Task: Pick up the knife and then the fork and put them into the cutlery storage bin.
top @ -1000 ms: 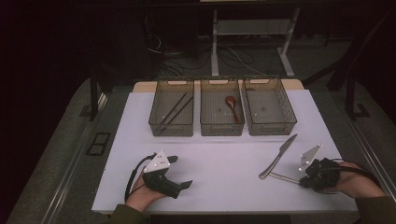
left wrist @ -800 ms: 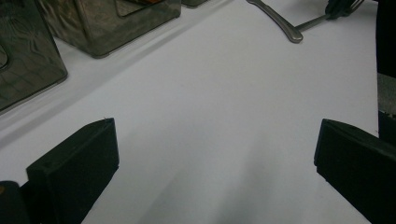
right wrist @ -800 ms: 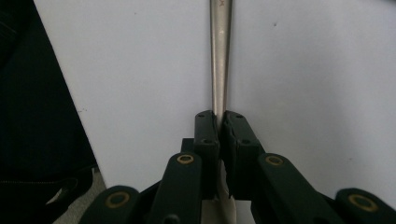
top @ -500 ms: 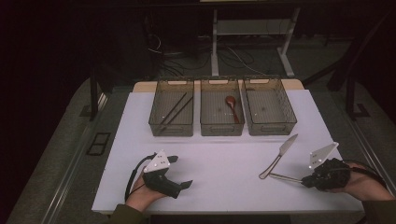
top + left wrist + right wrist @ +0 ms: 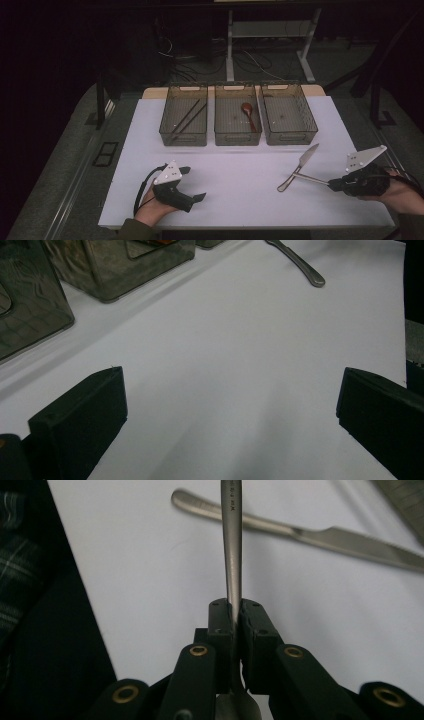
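Observation:
My right gripper (image 5: pixel 332 184) (image 5: pixel 234 607) hovers by the table's right front edge, shut on the thin handle of a metal utensil (image 5: pixel 315 178) (image 5: pixel 231 540) that sticks out to the left. Just beyond its tip, a table knife (image 5: pixel 309 155) (image 5: pixel 325 534) lies flat on the white tabletop (image 5: pixel 240 170), blade pointing away. My left gripper (image 5: pixel 196 183) (image 5: pixel 232 390) rests at the front left, open, jaws wide apart with nothing between them. The knife's handle end (image 5: pixel 300 262) shows far ahead of it.
Three clear bins stand in a row at the back. The left bin (image 5: pixel 182 141) holds dark chopsticks (image 5: pixel 187 117), the middle bin (image 5: pixel 237 141) a brown spoon (image 5: pixel 248 112), and the right bin (image 5: pixel 290 140) looks bare. Dark floor and cables lie beyond.
My right gripper has drawn back to the right with the utensil handle in its jaws, and its top plate has tilted. The left gripper and the knife have stayed put.

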Tool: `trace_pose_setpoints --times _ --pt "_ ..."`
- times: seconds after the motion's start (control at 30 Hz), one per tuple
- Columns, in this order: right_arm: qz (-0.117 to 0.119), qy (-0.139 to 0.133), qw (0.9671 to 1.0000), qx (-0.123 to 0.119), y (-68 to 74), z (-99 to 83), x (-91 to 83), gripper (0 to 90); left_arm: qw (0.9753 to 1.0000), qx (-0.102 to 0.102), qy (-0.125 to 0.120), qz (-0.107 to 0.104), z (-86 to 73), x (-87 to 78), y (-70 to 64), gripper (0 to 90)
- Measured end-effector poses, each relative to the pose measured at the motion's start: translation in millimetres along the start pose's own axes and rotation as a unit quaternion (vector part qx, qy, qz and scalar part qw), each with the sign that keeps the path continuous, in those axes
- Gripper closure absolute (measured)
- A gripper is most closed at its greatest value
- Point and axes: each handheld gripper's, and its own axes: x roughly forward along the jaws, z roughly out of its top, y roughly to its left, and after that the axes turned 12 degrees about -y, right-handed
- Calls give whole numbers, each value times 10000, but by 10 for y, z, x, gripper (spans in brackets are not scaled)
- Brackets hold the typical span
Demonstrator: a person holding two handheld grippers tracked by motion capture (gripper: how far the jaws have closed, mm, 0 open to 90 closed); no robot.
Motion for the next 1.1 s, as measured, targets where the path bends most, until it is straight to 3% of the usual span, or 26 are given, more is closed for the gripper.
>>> trace_pose_setpoints --times 0.23,0.5,0.77,1.1 --pt "-281 -357 9989 105 -123 131 -4 834 10000 58 -21 20 8 -12 36 0" --pt "-669 -599 9950 439 -284 319 9 833 10000 13 -30 40 3 -20 65 0" --pt "-1185 -728 9874 752 -432 574 47 833 10000 23 -24 -7 -1 -16 61 0" --pt "-1570 -885 9772 1126 -753 803 189 833 10000 -29 -43 -37 -2 -6 41 0"
